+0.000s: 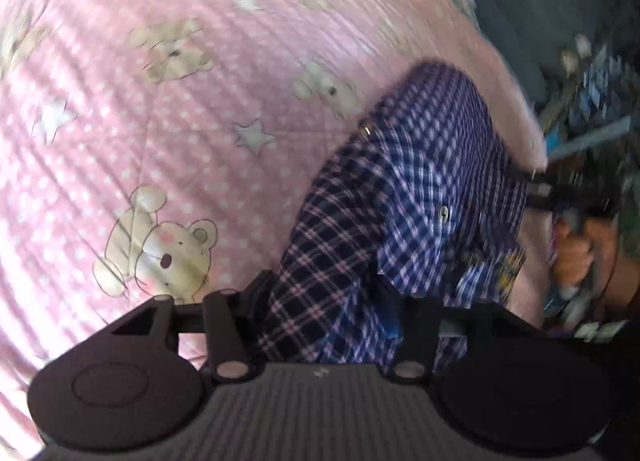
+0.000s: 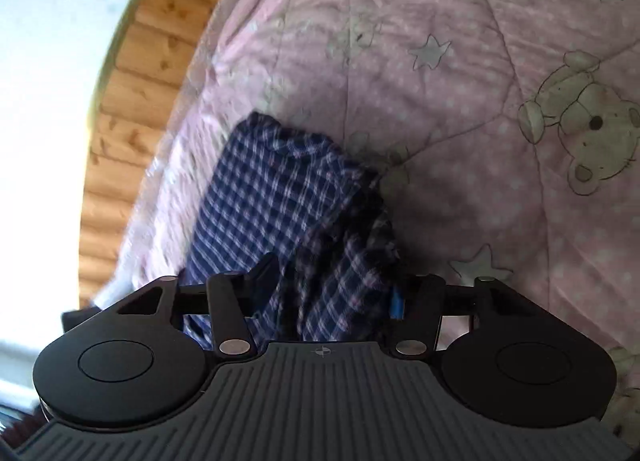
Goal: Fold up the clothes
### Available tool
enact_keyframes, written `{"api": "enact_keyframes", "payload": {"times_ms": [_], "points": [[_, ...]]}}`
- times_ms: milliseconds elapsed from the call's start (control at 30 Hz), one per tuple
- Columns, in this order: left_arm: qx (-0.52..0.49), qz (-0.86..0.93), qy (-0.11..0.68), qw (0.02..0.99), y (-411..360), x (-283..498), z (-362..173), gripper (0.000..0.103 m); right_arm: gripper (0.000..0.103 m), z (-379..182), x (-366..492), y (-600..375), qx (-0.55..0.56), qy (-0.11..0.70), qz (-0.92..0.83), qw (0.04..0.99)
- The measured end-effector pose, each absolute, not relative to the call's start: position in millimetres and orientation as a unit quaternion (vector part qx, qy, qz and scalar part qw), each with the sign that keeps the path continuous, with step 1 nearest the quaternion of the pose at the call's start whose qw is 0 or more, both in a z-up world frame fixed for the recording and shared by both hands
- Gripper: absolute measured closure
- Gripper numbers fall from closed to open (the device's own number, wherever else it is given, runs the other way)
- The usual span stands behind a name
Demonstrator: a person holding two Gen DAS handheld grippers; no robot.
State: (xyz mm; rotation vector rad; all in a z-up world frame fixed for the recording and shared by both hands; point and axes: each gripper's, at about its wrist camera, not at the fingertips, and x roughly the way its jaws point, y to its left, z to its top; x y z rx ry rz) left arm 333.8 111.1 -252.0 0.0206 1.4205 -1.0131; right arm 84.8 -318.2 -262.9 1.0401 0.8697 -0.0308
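You pinch the checked shirt (image 1: pixel 400 197) on the pink bed cover (image 1: pixel 140 121) with the left gripper (image 1: pixel 324 297) and right gripper (image 2: pixel 332 285), so next lift both ends together and fold.

We saw a pink quilt (image 2: pixel 460 109) printed with bears and stars. Beside it ran a wooden plank wall (image 2: pixel 136 101). Daylight was bright.

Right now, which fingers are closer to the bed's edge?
Right. The right fingers grip the checked shirt beside the quilt edge; the left fingers grip its other end, farther in.
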Motion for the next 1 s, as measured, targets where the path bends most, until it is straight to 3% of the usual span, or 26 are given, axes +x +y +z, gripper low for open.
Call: {"api": "enact_keyframes", "payload": {"times_ms": [33, 67, 167, 333, 500, 600, 667, 700, 733, 833, 1000], "points": [[0.015, -0.444, 0.617, 0.649, 109, 333, -250, 0.072, 0.089, -261, 90, -315, 0.472, 0.408, -0.011, 0.781], [0.019, -0.447, 0.61, 0.654, 107, 330, -246, 0.091, 0.089, -257, 95, -313, 0.461, 0.413, -0.008, 0.785], [0.002, -0.445, 0.58, 0.682, 116, 312, -219, 0.093, 0.09, -219, 115, -308, 0.406, 0.412, 0.024, 0.815], [-0.111, -0.403, 0.533, 0.735, 170, 261, -156, 0.093, 0.09, -140, 190, -304, 0.293, 0.416, 0.14, 0.849], [-0.256, -0.268, 0.528, 0.764, 193, 175, -119, 0.091, 0.09, -78, 329, -261, 0.151, 0.459, 0.289, 0.826], [-0.315, -0.16, 0.526, 0.774, 178, 145, -141, 0.08, 0.086, -75, 406, -178, 0.082, 0.477, 0.361, 0.797], [-0.331, -0.084, 0.529, 0.777, 167, 136, -172, 0.06, 0.068, -91, 447, -119, 0.067, 0.482, 0.386, 0.784], [-0.328, -0.05, 0.538, 0.775, 165, 134, -191, 0.06, 0.048, -107, 457, -94, 0.069, 0.485, 0.381, 0.784], [-0.328, -0.035, 0.547, 0.769, 165, 132, -208, 0.06, 0.045, -120, 457, -84, 0.077, 0.485, 0.364, 0.792], [-0.322, -0.056, 0.561, 0.761, 180, 126, -227, 0.063, 0.051, -146, 443, -78, 0.116, 0.461, 0.317, 0.821], [-0.295, -0.134, 0.47, 0.821, 228, 154, -196, 0.058, 0.05, -117, 329, -172, 0.207, 0.347, 0.256, 0.878]]}}
